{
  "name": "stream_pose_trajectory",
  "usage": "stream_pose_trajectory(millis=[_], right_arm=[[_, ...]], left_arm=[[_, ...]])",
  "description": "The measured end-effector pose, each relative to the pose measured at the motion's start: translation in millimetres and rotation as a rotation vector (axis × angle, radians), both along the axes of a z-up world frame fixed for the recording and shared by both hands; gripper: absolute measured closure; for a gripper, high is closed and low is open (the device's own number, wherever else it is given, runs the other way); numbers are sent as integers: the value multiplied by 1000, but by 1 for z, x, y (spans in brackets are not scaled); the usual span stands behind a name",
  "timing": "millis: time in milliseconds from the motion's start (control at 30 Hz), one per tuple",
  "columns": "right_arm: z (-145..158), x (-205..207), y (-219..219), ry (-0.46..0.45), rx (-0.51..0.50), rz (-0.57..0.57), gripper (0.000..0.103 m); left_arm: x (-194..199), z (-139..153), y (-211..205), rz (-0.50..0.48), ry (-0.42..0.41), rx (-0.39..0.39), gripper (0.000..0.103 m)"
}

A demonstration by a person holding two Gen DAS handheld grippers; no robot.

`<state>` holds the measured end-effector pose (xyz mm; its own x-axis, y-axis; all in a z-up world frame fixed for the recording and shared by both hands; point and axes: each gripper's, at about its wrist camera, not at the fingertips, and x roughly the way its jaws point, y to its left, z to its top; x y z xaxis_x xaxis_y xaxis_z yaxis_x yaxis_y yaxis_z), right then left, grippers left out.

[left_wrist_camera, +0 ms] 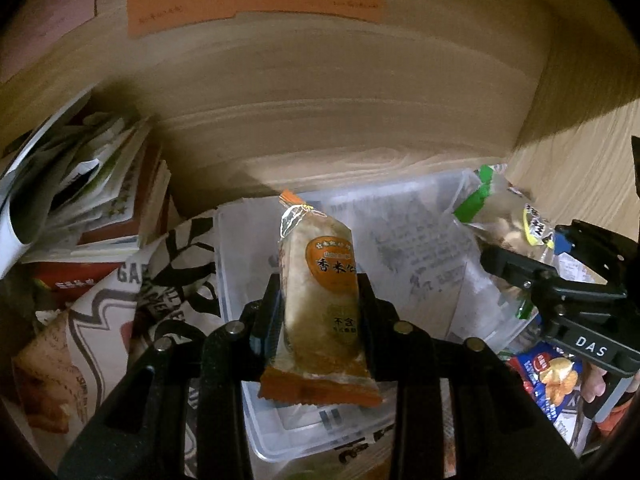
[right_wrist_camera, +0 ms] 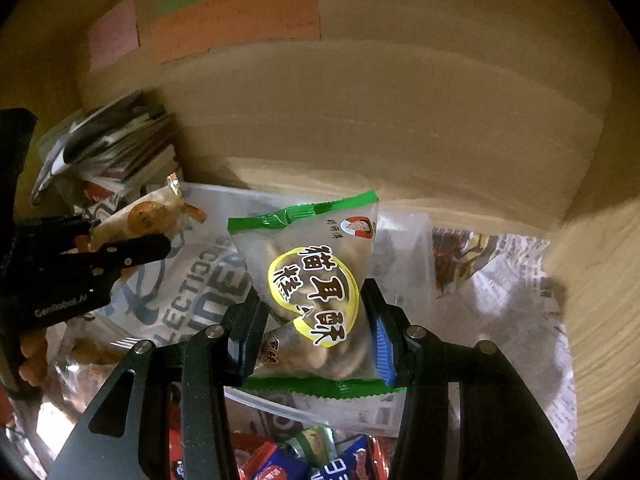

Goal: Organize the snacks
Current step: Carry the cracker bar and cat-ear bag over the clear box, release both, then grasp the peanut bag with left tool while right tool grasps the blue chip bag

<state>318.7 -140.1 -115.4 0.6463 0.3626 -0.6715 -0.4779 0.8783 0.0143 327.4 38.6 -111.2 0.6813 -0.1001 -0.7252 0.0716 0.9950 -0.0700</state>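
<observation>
My left gripper (left_wrist_camera: pixel 320 300) is clamped on the orange snack packet (left_wrist_camera: pixel 318 292), held upright over the clear plastic bin (left_wrist_camera: pixel 420 240); my right gripper (right_wrist_camera: pixel 316 320) pinches the green-edged snack bag (right_wrist_camera: pixel 316 292) above the same bin. Both look light, with slick crinkly film that could slide. Contents seem brittle, so I judge a gentle squeeze best. I'd hold mid-body, as now, not by the crimped seals. More loose snacks (right_wrist_camera: pixel 304 460) lie below, near the bin.
</observation>
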Motion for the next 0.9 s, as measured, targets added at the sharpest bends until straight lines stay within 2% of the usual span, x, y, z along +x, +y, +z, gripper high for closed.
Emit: stream_pose_trajectory(millis=[67,133,200,267,333,400,700,900], right_arm=[[-2,2,2,7,-8,-3,59],[-3,2,3,10,-19,-11,59],[-4,2,3,21,-20,-13,52],[-1,-2,2,4,-17,-23,45],[5,-7,-1,-22,-7,-31,33],[13,-13,-3,-55,5,-37,25],[38,-45,-9,-154,10,-40,22],[45,-76,-16,-189,27,-26,21]], left_arm=[[1,-2,-2,-3,8,6,64],[3,-1,-2,3,9,10,52],[2,-2,-3,12,-4,4,40],[0,-1,-1,17,-14,-3,39],[-5,3,2,18,-25,-9,39],[-10,8,4,23,-42,-9,39],[-55,34,7,32,-150,2,30],[-87,43,10,34,-180,-7,23]])
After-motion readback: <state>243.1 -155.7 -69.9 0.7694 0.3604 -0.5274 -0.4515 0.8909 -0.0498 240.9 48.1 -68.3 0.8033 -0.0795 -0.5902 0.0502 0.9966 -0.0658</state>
